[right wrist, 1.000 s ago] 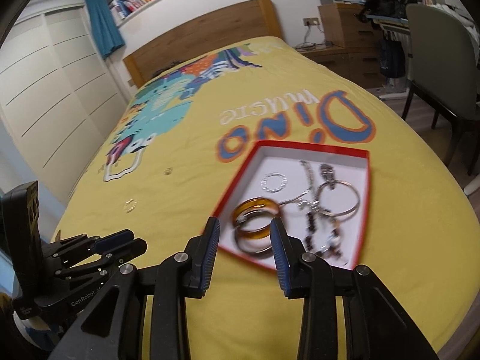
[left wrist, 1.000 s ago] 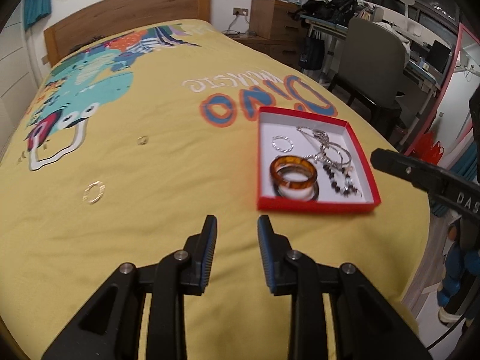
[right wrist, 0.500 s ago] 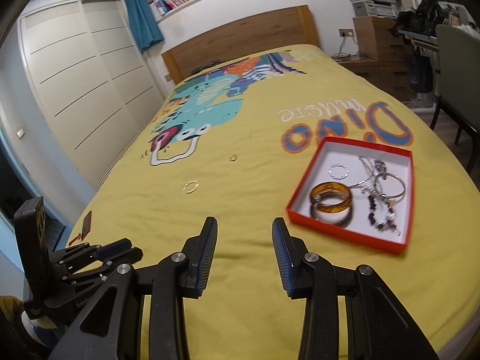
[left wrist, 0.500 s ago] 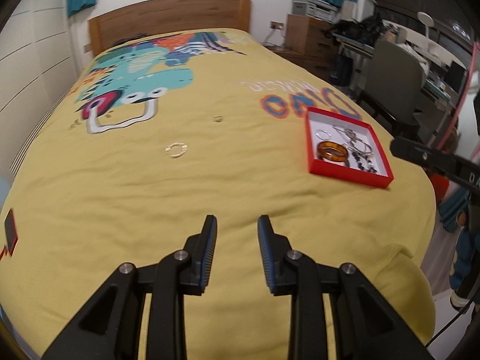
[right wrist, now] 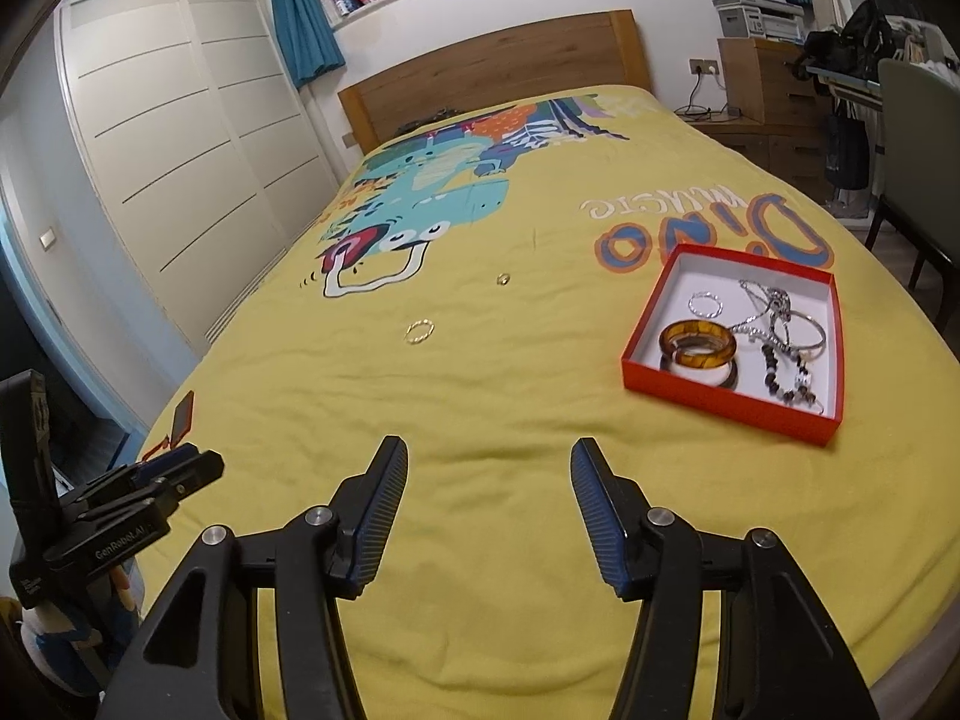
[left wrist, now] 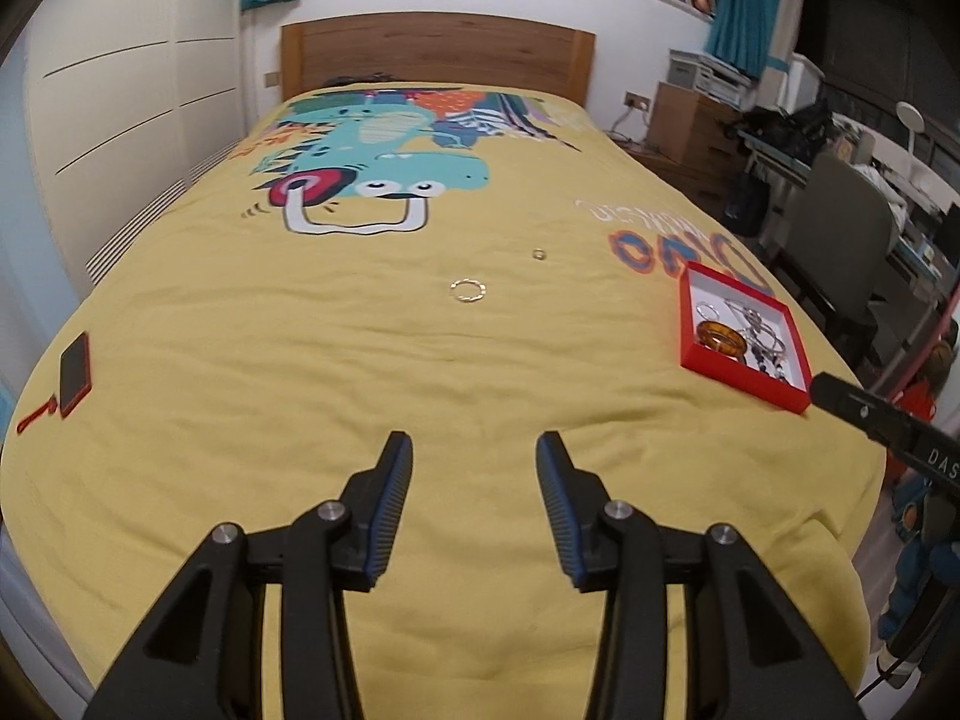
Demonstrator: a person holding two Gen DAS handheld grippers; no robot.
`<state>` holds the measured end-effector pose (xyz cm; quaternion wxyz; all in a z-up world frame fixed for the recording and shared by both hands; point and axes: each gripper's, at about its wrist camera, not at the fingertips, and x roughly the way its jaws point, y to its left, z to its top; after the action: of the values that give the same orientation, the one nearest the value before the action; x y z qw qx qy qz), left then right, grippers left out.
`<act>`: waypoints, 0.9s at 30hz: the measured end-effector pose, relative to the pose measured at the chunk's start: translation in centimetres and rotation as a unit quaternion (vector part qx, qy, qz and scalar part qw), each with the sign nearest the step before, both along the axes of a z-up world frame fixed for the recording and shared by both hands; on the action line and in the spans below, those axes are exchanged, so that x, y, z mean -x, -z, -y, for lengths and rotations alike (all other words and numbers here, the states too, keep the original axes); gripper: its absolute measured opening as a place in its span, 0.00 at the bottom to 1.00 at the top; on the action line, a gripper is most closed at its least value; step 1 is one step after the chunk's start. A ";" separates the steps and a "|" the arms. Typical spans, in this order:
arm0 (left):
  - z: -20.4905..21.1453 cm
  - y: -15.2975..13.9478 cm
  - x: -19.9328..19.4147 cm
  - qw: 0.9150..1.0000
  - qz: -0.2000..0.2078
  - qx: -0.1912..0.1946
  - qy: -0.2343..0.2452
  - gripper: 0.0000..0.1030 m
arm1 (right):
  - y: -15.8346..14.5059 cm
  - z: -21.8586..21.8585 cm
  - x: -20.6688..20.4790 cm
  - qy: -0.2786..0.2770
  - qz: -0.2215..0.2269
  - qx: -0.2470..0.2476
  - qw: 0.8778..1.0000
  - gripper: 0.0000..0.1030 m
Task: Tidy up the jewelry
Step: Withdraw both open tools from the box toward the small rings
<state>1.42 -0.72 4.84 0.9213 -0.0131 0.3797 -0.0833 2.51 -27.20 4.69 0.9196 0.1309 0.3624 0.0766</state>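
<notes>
Two loose rings (right wrist: pixel 419 331) beyond right claw (right wrist: pixel 489 468)

The bedspread (right wrist: pixel 510 420) carries a print, upside down in the right wrist view, reading "Dino" in large blue-and-orange letters with "MUSIC" in white beyond it. The left gripper (right wrist: pixel 180 468), seen from the right wrist, bears "GenRobot.AI" in white. The right gripper (left wrist: pixel 840 399), seen from the left wrist, shows the cut-off letters "DAS". The book spines are too small to read.
</notes>
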 end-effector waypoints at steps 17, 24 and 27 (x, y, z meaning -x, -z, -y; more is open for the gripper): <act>-1.8 0.6 1.1 0.999 0.015 -0.009 -0.034 0.40 | 1.0 -2.4 0.6 -0.011 0.002 0.008 1.000 0.55; -2.5 0.8 0.8 0.999 0.014 -0.011 -0.044 0.40 | 0.8 -2.8 0.5 -0.010 0.010 0.017 1.000 0.55; -2.6 1.3 0.6 0.999 0.008 -0.018 -0.042 0.40 | 1.0 -2.9 0.4 -0.010 0.009 0.018 1.000 0.55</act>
<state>0.77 1.84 3.59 0.9272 -0.0113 0.3725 -0.0380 2.16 -24.34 3.71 0.9242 0.1101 0.3567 0.0804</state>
